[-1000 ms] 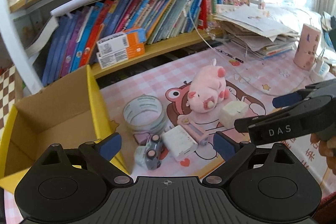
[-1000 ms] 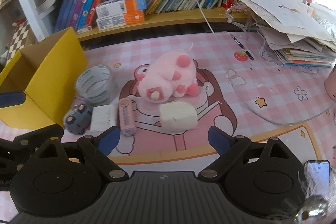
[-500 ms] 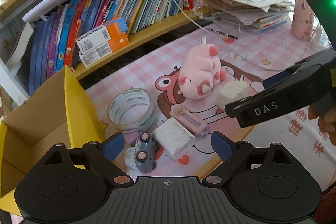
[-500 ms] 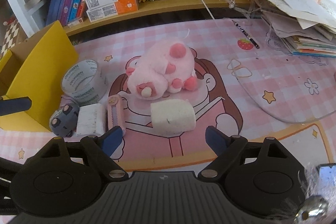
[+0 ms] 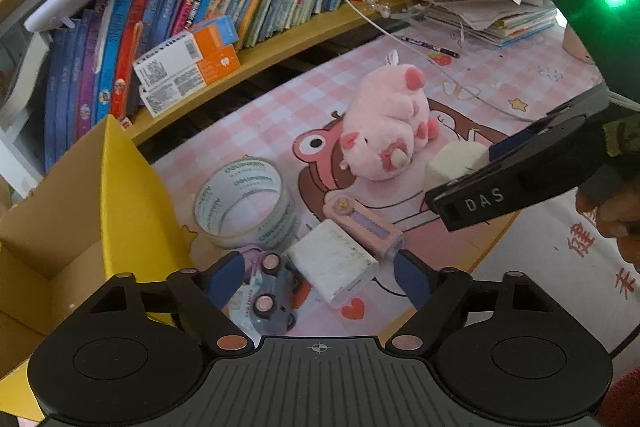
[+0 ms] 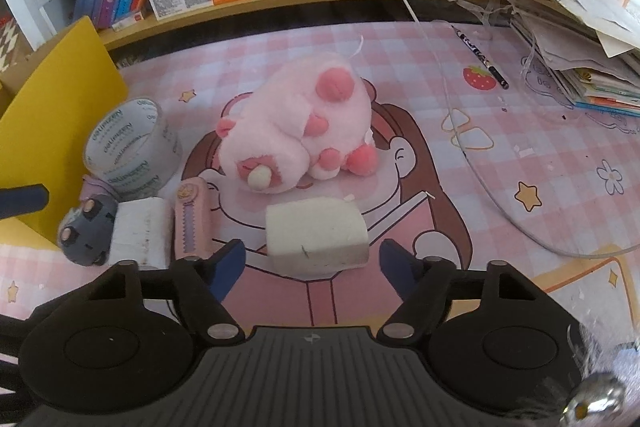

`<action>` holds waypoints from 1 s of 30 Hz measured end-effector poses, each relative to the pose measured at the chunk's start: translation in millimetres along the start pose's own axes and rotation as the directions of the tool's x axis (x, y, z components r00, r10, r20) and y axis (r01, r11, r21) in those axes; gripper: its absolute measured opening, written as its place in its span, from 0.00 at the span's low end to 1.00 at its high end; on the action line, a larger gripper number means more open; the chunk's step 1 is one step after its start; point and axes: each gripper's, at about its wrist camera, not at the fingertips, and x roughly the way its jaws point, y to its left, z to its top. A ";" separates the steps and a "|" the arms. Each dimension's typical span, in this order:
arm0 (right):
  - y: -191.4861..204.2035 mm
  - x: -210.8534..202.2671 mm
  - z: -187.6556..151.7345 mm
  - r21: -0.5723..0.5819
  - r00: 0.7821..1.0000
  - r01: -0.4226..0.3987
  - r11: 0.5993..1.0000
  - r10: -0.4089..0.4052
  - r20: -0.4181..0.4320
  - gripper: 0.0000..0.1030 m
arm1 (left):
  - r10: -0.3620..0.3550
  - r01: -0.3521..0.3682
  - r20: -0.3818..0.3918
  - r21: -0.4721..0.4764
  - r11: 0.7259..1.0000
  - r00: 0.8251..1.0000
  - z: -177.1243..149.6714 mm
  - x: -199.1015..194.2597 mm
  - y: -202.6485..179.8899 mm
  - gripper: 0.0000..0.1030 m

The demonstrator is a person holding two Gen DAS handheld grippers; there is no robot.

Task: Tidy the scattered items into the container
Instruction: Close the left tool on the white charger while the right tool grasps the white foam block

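Observation:
A yellow cardboard box point(image 5: 120, 195) stands open at the left, its wall also in the right wrist view point(image 6: 52, 115). Beside it lie a tape roll point(image 5: 244, 203), a grey toy car point(image 5: 272, 295), a white block point(image 5: 332, 263), a pink case point(image 5: 364, 223), a pink plush pig point(image 5: 384, 131) and a white sponge point(image 6: 316, 235). My left gripper point(image 5: 316, 279) is open, low over the car and the white block. My right gripper point(image 6: 312, 267) is open, straddling the sponge's near edge.
A wooden shelf point(image 5: 280, 43) with books and orange boxes point(image 5: 188, 63) runs along the back. A paper stack point(image 6: 580, 27) sits at the right. A white cable point(image 6: 460, 131) and a pen point(image 6: 480, 55) lie on the pink mat.
Both grippers have moved forward and down toward the items. The left has closed in on the car and white block, the right on the sponge. Both stay open.

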 end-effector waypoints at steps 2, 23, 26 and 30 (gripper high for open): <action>-1.1 2.6 -0.3 0.000 1.000 0.002 1.000 -0.002 -0.007 0.58 | -0.014 0.014 -0.010 0.000 1.000 1.000 -0.4 2.7 -1.1 0.71; -4.4 7.5 -1.2 0.005 1.000 -0.004 1.000 0.004 -0.013 0.52 | -0.058 0.044 -0.108 -0.132 0.990 0.992 0.3 46.3 1.4 0.60; -4.2 7.6 -1.3 0.004 1.000 -0.003 1.000 0.003 -0.013 0.52 | -0.067 0.046 -0.112 -0.177 0.983 0.991 1.7 51.5 4.6 0.60; -4.1 7.7 -1.5 0.002 1.000 -0.002 1.000 0.002 -0.013 0.51 | -0.071 0.054 -0.094 -0.173 0.983 0.993 1.6 51.1 4.9 0.49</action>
